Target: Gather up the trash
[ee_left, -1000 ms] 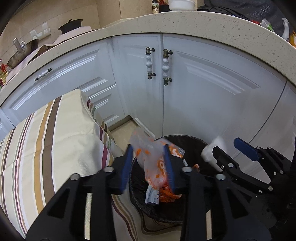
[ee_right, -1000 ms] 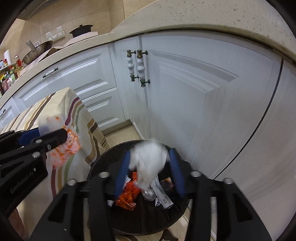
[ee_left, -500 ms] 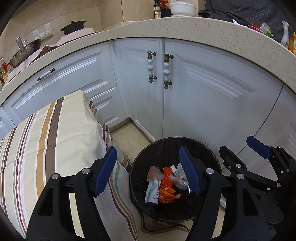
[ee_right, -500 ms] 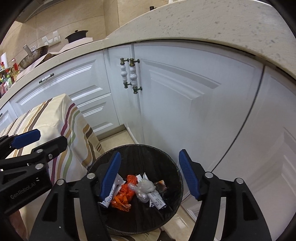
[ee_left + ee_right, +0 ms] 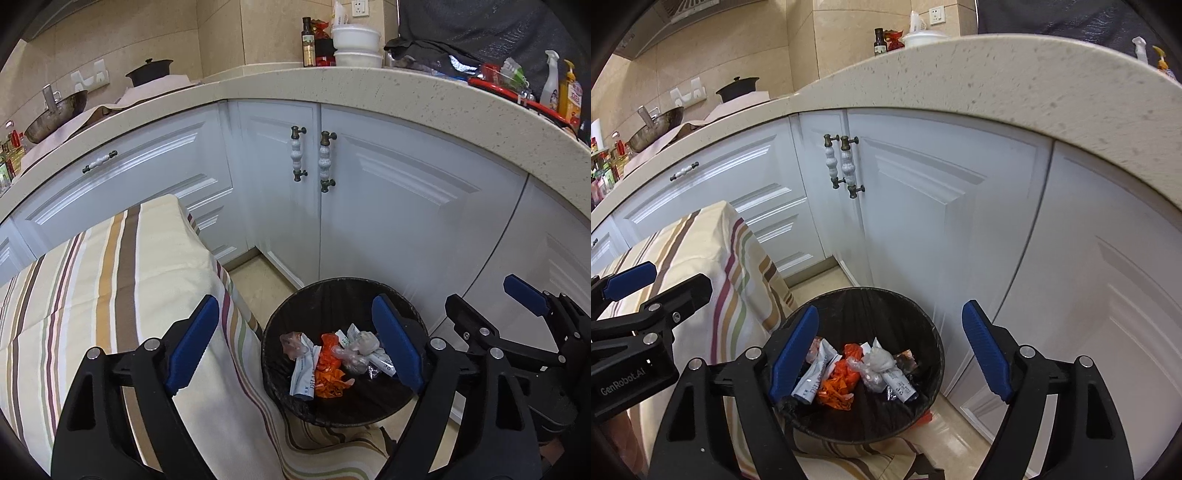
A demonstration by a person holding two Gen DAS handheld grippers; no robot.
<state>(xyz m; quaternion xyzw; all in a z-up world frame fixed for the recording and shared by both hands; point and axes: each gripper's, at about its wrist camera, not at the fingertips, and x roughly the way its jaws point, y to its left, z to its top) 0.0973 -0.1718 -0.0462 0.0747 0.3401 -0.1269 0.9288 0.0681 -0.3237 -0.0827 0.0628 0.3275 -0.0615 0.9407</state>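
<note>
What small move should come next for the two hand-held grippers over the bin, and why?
Probably draw both away toward the striped cloth: the left hand-held gripper and right hand-held gripper are opening with nothing between them, and the trash lies in the bin.

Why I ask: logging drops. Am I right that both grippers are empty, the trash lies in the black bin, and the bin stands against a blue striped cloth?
Nearly. The cloth is cream with brown, tan and maroon stripes, as the left wrist view shows. Both the left gripper and the right gripper are empty, jaws opening, and the trash lies in the black bin.
</note>
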